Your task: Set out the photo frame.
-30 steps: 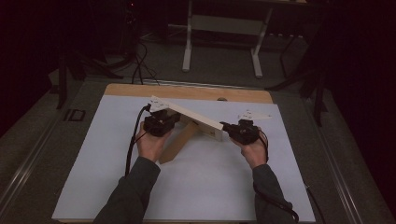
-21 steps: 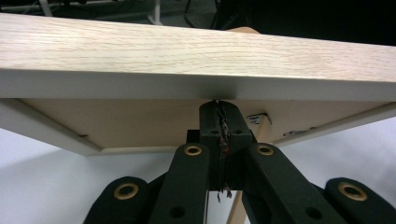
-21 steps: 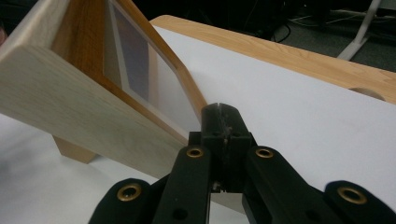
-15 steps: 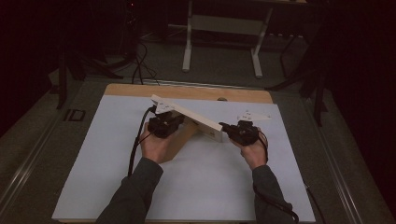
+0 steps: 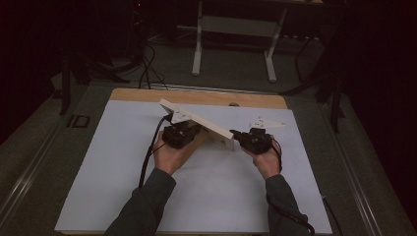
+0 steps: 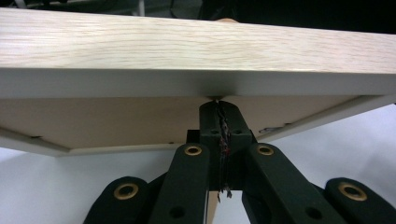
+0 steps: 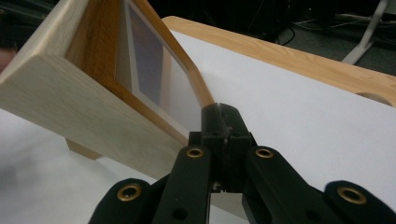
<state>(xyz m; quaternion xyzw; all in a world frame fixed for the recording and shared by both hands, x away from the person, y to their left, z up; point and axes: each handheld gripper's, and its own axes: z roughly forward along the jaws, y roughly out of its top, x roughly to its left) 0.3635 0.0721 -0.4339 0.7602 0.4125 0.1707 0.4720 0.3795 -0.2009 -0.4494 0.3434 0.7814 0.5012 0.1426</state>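
Observation:
A light wooden picture frame [image 5: 204, 125] is held tilted above the white sheet, its left end higher. My left gripper [image 5: 186, 129] sits under its near long side; in the left gripper view its jaws are shut, and the gripper [image 6: 219, 103] touches the frame's white lower edge [image 6: 196, 81] with its tips. My right gripper [image 5: 235, 133] is at the frame's right end. Its jaws are shut too, with the tips of the gripper [image 7: 218, 108] against the corner of the frame [image 7: 88, 107] beside the glass pane [image 7: 154, 74]. A brown back support [image 5: 199, 142] shows beneath the frame.
A white sheet [image 5: 196, 196] covers most of the wooden tabletop [image 5: 196, 96]. Beyond the table stand the legs of another table [image 5: 199, 54], and cables [image 5: 145, 73] lie on the dark floor. Cables trail from both grippers along the forearms.
The left hand and its gripper have edged slightly to the right under the frame. The right hand has stayed in place, and the frame keeps about the same tilt.

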